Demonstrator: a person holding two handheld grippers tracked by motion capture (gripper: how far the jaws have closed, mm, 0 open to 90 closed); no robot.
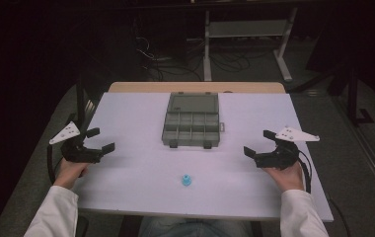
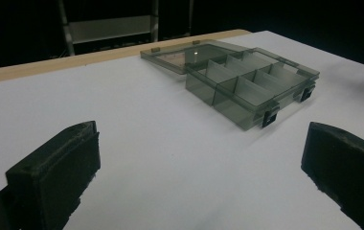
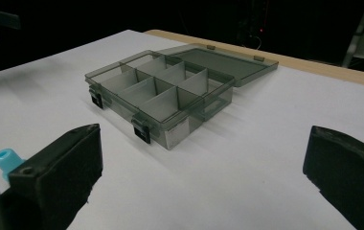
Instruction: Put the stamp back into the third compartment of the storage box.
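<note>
— White tabletop in front of me, a gripper in each hand. What lies on it?

— A smoky grey, see-through compartment box sits at the middle toward the far edge, its lid folded flat open behind it. Dividers split it into small compartments, and I see nothing inside them. A small blue cap-like piece stands alone near my edge, well apart from the box.

— And my grippers?

— My left gripper hovers at the left edge of the tabletop, jaws spread wide, with nothing between them. My right gripper hovers toward the right side, jaws equally wide and empty. In the right gripper view the blue piece peeks out beside one jaw. Both grippers point toward the box, well short of it.
</note>
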